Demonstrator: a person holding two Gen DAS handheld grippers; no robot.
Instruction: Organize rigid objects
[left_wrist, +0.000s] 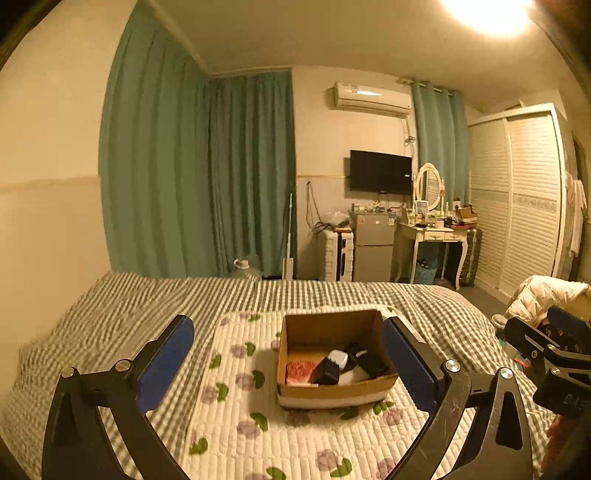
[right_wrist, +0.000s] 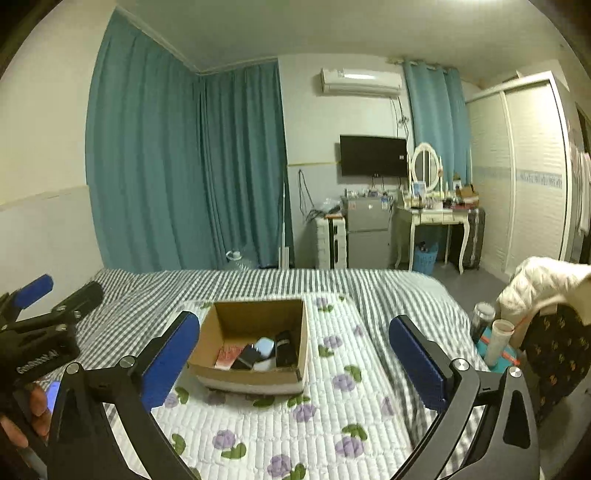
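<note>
An open cardboard box stands on a floral quilted mat on the bed; it also shows in the right wrist view. Inside lie a red packet, a black adapter, a white device and a black item. My left gripper is open and empty, held near the box, its blue pads either side in view. My right gripper is open and empty, to the right of the box. Each gripper shows at the edge of the other's view.
The bed has a grey checked cover. Right of the bed stand jars and a chair with a white jacket. Beyond the bed are teal curtains, a small fridge, a dressing table and a wardrobe.
</note>
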